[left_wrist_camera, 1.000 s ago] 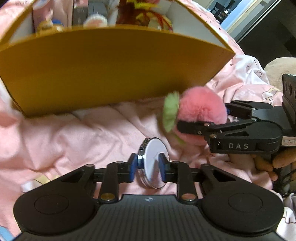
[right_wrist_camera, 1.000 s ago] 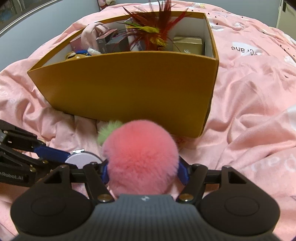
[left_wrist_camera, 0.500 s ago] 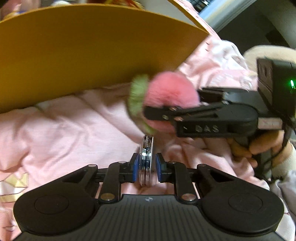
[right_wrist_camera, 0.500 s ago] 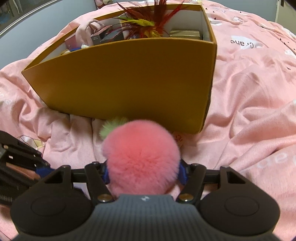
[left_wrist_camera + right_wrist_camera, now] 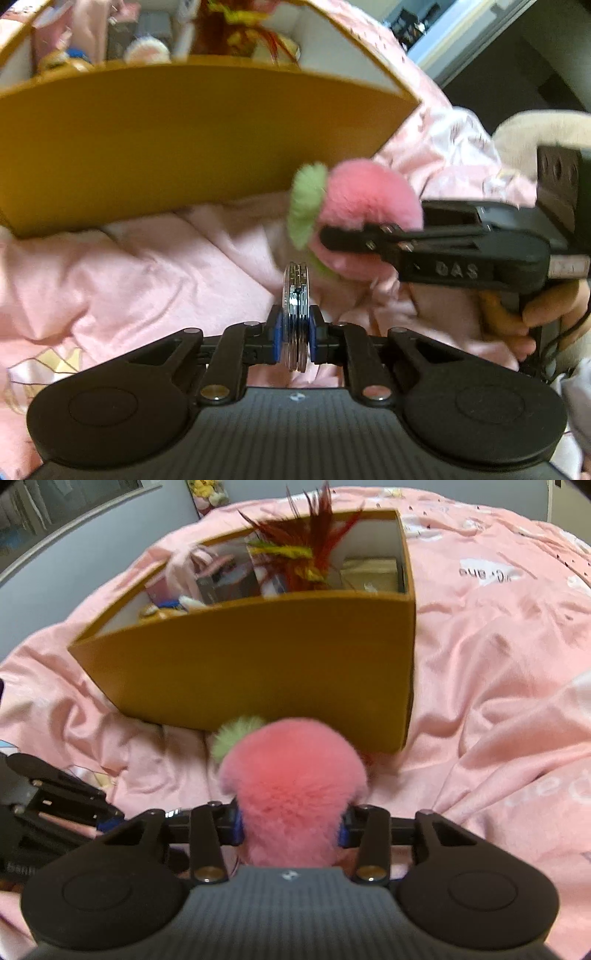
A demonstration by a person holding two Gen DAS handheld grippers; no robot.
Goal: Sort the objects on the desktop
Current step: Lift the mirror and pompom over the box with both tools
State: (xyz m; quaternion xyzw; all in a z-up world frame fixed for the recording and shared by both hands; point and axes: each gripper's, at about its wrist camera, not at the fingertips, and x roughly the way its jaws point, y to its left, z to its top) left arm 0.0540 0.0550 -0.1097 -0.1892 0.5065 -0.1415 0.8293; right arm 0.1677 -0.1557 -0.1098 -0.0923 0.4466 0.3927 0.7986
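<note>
My left gripper (image 5: 294, 339) is shut on a round silver compact mirror (image 5: 295, 295), held edge-on above the pink sheet. My right gripper (image 5: 291, 829) is shut on a fluffy pink pompom with a green tuft (image 5: 291, 775); it also shows in the left wrist view (image 5: 365, 199), to the right of the mirror. An open mustard-yellow box (image 5: 258, 657) stands just ahead of both grippers; it also shows in the left wrist view (image 5: 184, 140). It holds red and yellow feathers (image 5: 303, 542), small boxes and toys.
A rumpled pink bed sheet (image 5: 498, 701) covers everything around the box. The left gripper's body (image 5: 48, 805) shows at the lower left of the right wrist view. A grey wall (image 5: 92, 535) lies beyond the bed.
Both grippers have risen, so the box's inside shows again in the left wrist view. The mirror turned from face-on to edge-on. Both grips are unchanged.
</note>
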